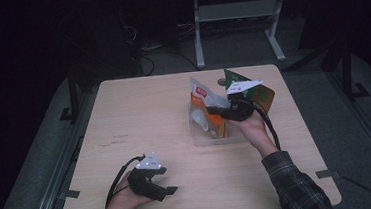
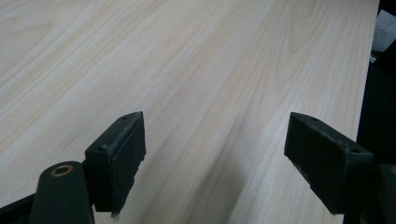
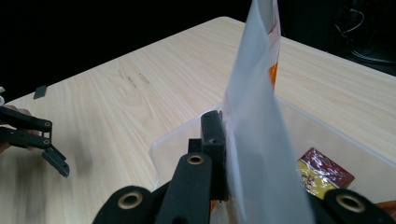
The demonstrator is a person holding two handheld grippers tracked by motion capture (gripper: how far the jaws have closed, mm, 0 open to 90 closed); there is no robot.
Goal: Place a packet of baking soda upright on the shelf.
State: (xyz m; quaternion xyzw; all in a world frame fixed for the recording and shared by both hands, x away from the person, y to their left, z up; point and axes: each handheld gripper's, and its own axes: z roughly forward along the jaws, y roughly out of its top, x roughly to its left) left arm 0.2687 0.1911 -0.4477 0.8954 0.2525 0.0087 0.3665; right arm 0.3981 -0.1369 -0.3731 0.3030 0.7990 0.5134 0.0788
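Your right tool (image 1: 213,111) is clamped tight on the white pouch (image 3: 254,140), which stands upright between its jaws, its lower end already inside the clear bin (image 3: 327,135). The pouch is in, but not yet let go. A green pack (image 1: 255,91) sits just behind that tool, and a small red sachet (image 3: 324,170) lies in the bin below it. Your left tool (image 2: 212,158) rests wide open and empty on the tabletop (image 2: 201,70), well apart. What's left, I'd judge: release, withdraw.

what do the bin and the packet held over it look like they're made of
Bin: seemingly clear rigid plastic; the table's wood grain shows through its wall. Packet, pinched in the right tongs: probably thin plastic film, whitish and translucent, with orange print and a light sheen.
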